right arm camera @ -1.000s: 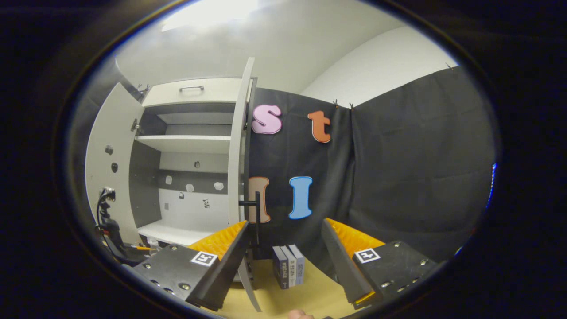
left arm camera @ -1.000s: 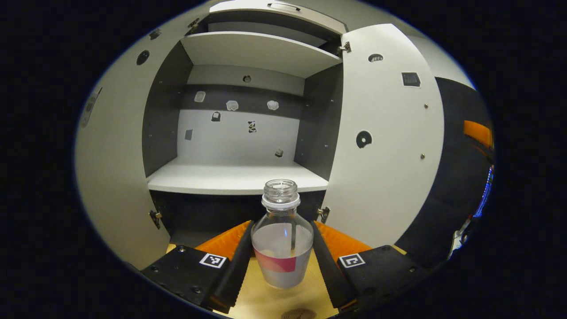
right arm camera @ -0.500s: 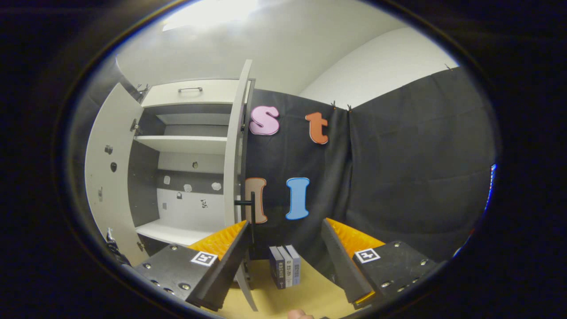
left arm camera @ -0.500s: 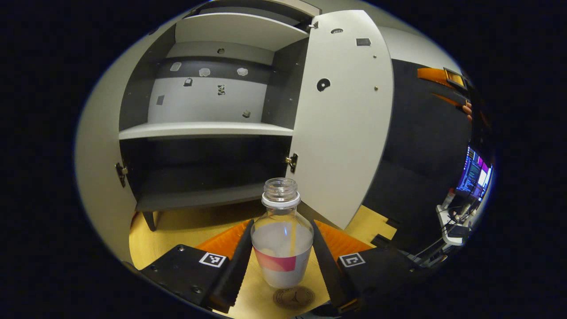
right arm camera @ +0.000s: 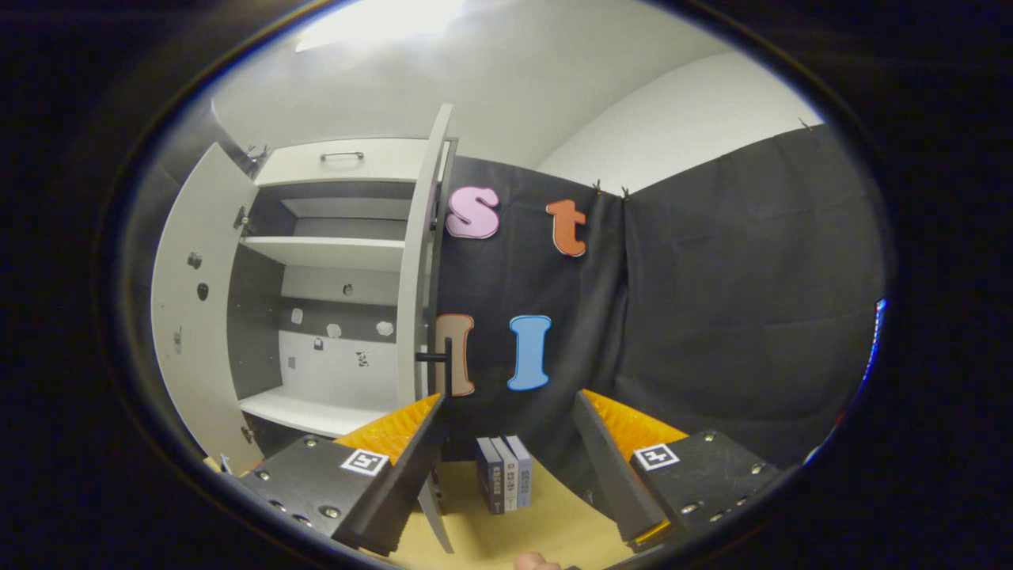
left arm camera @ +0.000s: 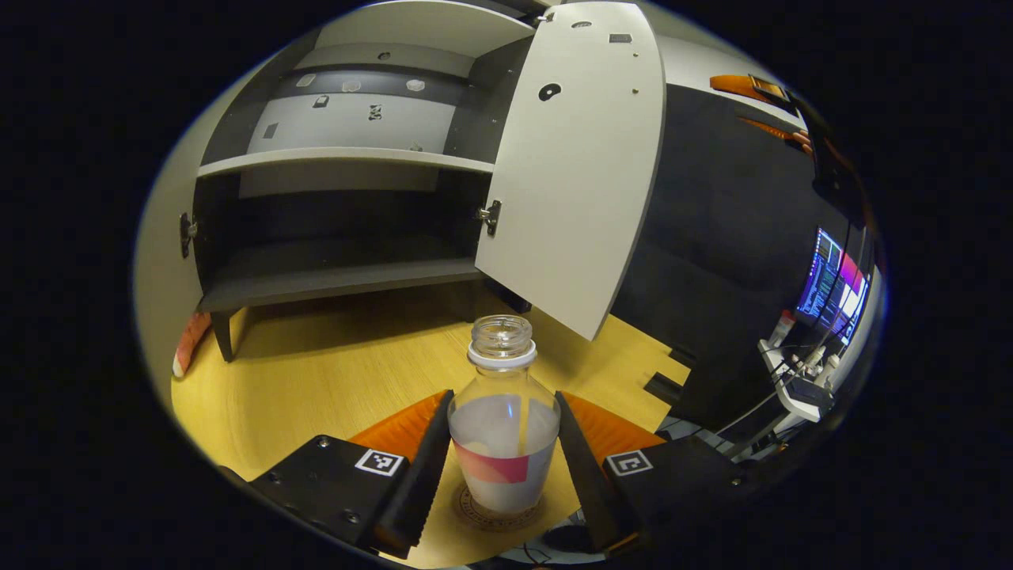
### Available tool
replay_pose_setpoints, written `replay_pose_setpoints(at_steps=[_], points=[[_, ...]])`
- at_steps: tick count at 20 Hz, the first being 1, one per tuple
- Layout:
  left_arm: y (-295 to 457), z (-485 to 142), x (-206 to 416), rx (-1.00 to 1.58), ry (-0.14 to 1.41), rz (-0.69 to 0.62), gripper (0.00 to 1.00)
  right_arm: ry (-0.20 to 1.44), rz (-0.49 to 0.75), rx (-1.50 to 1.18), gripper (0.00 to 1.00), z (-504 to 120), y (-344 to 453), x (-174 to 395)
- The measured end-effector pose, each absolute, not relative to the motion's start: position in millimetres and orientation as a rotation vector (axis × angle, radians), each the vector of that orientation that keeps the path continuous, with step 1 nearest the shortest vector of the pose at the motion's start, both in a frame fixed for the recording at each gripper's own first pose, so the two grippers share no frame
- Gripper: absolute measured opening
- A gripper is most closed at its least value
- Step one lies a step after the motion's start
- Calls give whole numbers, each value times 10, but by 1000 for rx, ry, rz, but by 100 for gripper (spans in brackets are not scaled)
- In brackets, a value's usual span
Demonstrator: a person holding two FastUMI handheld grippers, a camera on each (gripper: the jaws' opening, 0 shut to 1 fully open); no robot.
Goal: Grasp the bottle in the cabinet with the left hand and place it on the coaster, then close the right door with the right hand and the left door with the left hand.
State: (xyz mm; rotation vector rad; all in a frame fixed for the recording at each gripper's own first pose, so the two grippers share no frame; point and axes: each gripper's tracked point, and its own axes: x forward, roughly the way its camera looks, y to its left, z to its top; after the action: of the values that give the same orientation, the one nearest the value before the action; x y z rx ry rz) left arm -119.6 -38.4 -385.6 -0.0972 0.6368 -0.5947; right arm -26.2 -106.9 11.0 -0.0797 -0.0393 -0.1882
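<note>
Yellow tabletop [left arm camera: 316, 380] low in frame, the left gripper [left arm camera: 502, 467] clamped on the bottle [left arm camera: 503, 431] right over the coaster [left arm camera: 497, 513], so lower and release, while the right gripper [right arm camera: 506, 459], fingers apart, faces the right door [right arm camera: 419, 261].

Clear bottle [left arm camera: 502, 431] with pink-red label; white cabinet doors [left arm camera: 578, 158].
</note>
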Motion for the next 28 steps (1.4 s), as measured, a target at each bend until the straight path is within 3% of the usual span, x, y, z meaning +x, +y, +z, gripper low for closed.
replay_pose_setpoints(at_steps=[5, 6, 7, 9, 14, 15, 28], points=[[-406, -4027, -1245, -109, 664, -585, 78, -36, -197, -85, 93, 109, -1113, -269], [-401, -4051, -1264, -99, 666, -587, 78, -35, -199, -85, 97, 102, -1129, -253], [-403, -4068, -1272, -87, 666, -589, 78, -35, -200, -84, 93, 101, -1133, -254], [-408, -4093, -1300, -61, 659, -598, 78, -33, -201, -86, 97, 92, -1146, -273], [-432, -4091, -1343, -26, 644, -606, 79, -24, -195, -96, 97, 63, -1148, -267], [-431, -4076, -1349, -20, 646, -607, 80, -21, -193, -97, 93, 52, -1142, -265], [-533, -3876, -1349, -35, 660, -619, 82, -1, -184, -86, 94, -87, -1167, -174]])
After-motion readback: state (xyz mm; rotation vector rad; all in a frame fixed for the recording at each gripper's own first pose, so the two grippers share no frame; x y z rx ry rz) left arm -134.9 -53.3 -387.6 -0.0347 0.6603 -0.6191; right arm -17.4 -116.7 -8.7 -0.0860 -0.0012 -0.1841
